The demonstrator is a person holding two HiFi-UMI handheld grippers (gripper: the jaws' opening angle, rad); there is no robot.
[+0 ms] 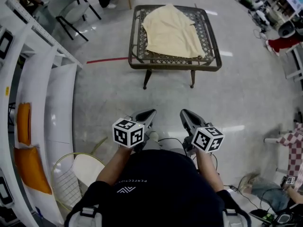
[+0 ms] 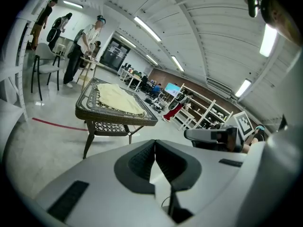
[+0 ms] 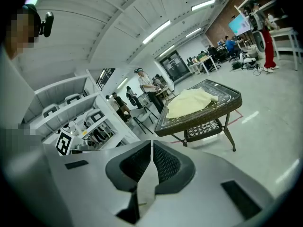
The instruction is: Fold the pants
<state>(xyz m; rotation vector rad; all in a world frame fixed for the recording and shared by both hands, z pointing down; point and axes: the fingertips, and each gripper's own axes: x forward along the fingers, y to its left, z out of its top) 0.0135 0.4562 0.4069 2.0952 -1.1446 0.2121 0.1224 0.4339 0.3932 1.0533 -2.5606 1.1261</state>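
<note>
One pair of pants (image 1: pixel 173 31) here, pale yellow, lying rumpled on the single wicker surface (image 1: pixel 176 65), well ahead of both sets of jaws and out of reach. Your left gripper (image 1: pixel 151 113) and right gripper (image 1: pixel 183 113) are both clenched, with nothing between the jaws. The cloth looks light and floppy, so I'd guess it sags and slides once lifted. Pinch it at two edge corners, waistband or hems, one gripper each, not mid-fabric.

Dark short-sleeved shirt (image 1: pixel 156 183) with white print; grey left gripper (image 1: pixel 152 111) and right gripper (image 1: pixel 183 112) carry marker cubes (image 1: pixel 128 132).
</note>
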